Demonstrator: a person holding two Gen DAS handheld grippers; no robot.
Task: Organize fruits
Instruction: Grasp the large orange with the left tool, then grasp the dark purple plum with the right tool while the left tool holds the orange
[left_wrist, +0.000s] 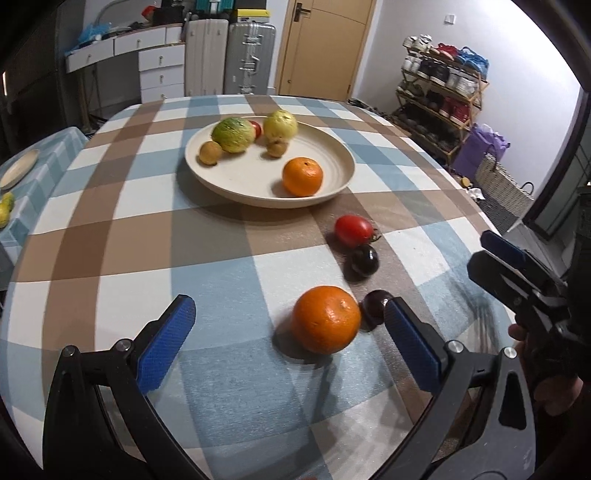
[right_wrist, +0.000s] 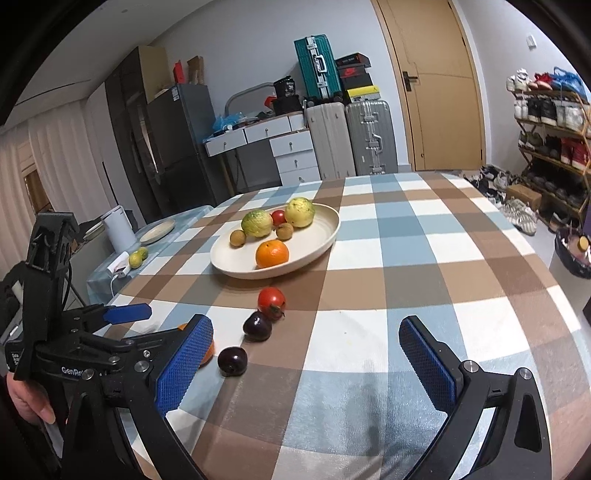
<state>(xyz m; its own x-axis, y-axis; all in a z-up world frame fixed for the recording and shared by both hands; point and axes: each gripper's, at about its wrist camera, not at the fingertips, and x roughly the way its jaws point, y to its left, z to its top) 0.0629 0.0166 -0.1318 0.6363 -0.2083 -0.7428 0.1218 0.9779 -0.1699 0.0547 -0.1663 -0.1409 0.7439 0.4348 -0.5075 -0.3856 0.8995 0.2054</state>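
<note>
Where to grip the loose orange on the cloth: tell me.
Grip the orange across its widest middle, coming from the near side with the left hand-held gripper, whose open fingers already flank it. It is round, so off-centre pads would slip. Keep the right finger between it and the dark plum.

Two oranges, two tomatoes, two dark plums, two guavas, two longans, one plate
</note>
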